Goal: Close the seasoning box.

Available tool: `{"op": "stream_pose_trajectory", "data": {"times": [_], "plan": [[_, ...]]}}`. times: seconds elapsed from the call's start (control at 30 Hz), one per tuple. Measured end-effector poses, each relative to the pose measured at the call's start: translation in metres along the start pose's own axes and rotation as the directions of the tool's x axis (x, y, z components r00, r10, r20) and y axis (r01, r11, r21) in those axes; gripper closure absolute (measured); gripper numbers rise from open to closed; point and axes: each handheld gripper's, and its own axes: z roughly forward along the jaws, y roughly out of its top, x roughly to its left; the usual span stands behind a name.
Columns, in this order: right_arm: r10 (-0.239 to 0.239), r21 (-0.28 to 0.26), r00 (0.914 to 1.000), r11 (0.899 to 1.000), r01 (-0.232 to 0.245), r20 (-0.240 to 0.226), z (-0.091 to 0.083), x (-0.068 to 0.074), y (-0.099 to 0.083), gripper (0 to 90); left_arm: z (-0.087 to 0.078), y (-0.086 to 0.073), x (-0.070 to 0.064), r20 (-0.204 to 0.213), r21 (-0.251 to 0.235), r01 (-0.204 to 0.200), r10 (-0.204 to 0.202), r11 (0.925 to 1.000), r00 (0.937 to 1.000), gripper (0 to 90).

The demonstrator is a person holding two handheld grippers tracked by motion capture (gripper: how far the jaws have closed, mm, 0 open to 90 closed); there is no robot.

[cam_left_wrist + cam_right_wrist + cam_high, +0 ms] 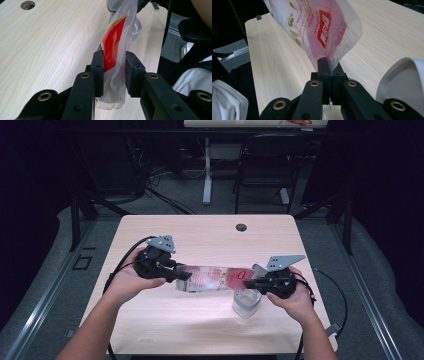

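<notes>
Both grippers stretch a plastic bag (212,278) just beside a white container (246,303).

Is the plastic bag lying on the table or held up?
Held up: the plastic bag is stretched between the left gripper and right gripper, above the table.

Open tabletop, one obstacle
A grey-white plastic cup (246,303) stands just beside the right gripper (251,283); the pale wooden table (200,232) beyond lies open

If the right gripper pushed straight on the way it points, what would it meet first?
The right gripper is shut on the plastic bag, so it would push into that first. Beyond it, in the high view, the line seems to run toward the left gripper at the bag's other end, though depth is unclear.
</notes>
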Motion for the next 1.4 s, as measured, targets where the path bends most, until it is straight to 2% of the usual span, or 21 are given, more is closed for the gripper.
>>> {"op": "stream_pose_trajectory", "data": {"times": [1.03, 1.07, 1.13, 1.4], "plan": [[0.022, -0.001, 0.9997, 1.0, -0.022, -0.007, -0.001, -0.004, -0.004, 89.5, -0.002, 0.015, 0.0, 0.004, -0.015, -0.012, 0.012, 0.9998, 0.9999, 73.6], [0.022, -0.002, 0.9997, 1.0, -0.022, -0.007, -0.002, -0.004, -0.004, 89.5, -0.003, 0.016, -0.001, -0.025, 0.001, -0.013, 0.013, 0.9999, 0.9996, 73.8], [0.023, -0.001, 0.9997, 1.0, -0.023, -0.01, -0.002, -0.004, -0.004, 89.5, -0.002, 0.016, 0.0, 0.003, -0.019, -0.009, 0.009, 0.9998, 1.0, 73.9], [0.03, -0.012, 0.9993, 0.999, -0.031, -0.02, -0.003, -0.006, -0.004, 89.5, -0.003, 0.018, 0.0, 0.003, -0.021, -0.009, 0.009, 0.9997, 1.0, 74.8]]}}
